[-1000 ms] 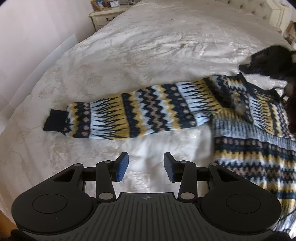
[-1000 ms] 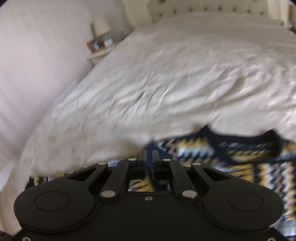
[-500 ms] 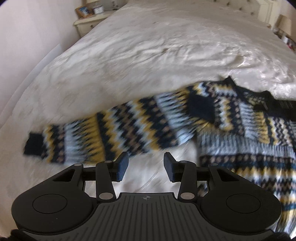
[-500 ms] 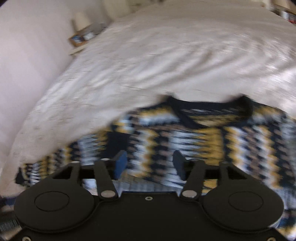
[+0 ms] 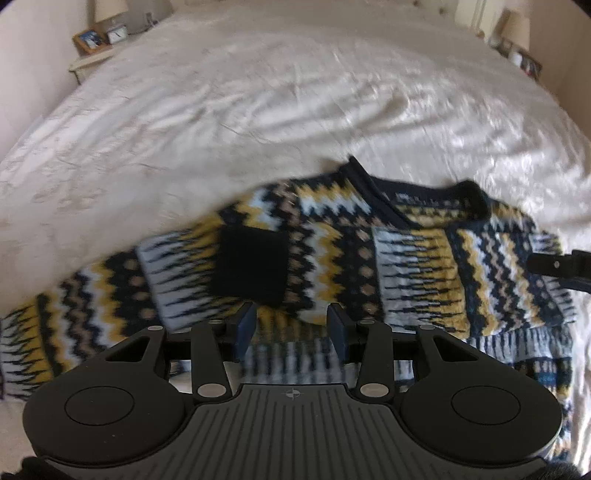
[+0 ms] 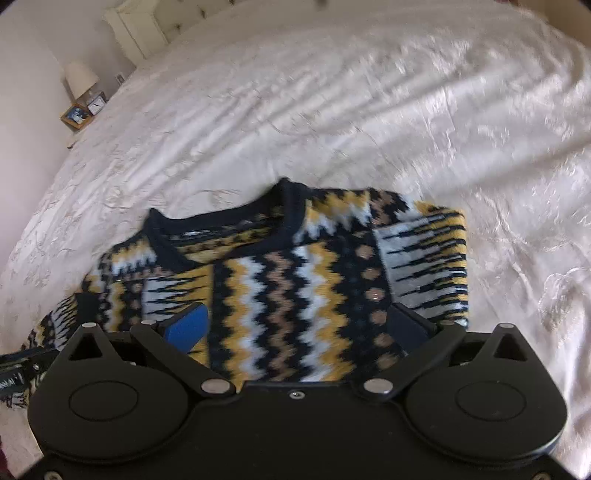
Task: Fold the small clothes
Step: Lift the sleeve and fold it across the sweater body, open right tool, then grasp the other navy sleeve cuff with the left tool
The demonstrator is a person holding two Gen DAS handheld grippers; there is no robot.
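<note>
The patterned sweater (image 5: 332, 251) lies flat on the white bed (image 5: 258, 103), one sleeve folded across its chest. The left gripper (image 5: 291, 326) hovers over it with jaws apart, holding nothing; the right gripper (image 6: 295, 325), spread wide and empty, hangs at its 3 o'clock side.

A wide bed (image 5: 258, 92) covered by a creased, shiny cream bedspread (image 6: 369, 110) fills the room. At its head stands a tufted cream headboard (image 6: 147, 26). Left of the bed, a pale nightstand (image 5: 86, 64) carries a lamp (image 6: 79, 77), a framed photo (image 6: 75, 116) and a small clock (image 6: 95, 107). A second lamp (image 5: 515, 24) stands right of the bed. The walls are pale.
</note>
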